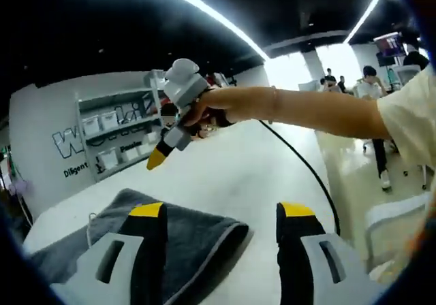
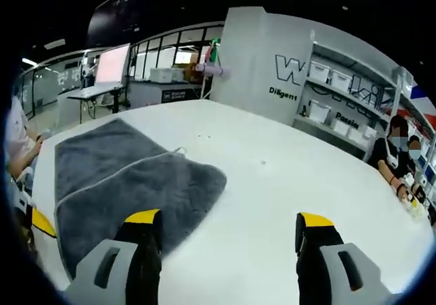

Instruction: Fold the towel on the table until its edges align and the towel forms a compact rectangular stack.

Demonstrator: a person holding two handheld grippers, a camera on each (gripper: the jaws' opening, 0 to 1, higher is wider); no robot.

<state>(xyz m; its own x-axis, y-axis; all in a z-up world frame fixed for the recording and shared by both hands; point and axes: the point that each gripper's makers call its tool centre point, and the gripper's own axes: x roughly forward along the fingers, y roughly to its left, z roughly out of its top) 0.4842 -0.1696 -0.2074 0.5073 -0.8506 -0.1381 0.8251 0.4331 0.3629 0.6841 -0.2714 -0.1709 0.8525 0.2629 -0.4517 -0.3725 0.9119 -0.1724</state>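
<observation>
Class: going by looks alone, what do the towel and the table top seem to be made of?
Towel: grey, soft, fuzzy cloth, probably terry or microfibre; matte nap, paler stitched hem. Table: smooth hard white top, perhaps laminate; faint sheen, no grain visible.

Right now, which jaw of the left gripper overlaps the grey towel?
The left gripper's jaw at its view's left covers the towel; the other crosses bare table.

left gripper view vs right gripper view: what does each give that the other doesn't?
Left gripper view alone: the right gripper held up over the table, with the person's hand, bare forearm and a black cable.
Right gripper view alone: a seated person at the table's far edge and a monitor.
Both: grey towel, partly folded, white table, shelving with bins.
</observation>
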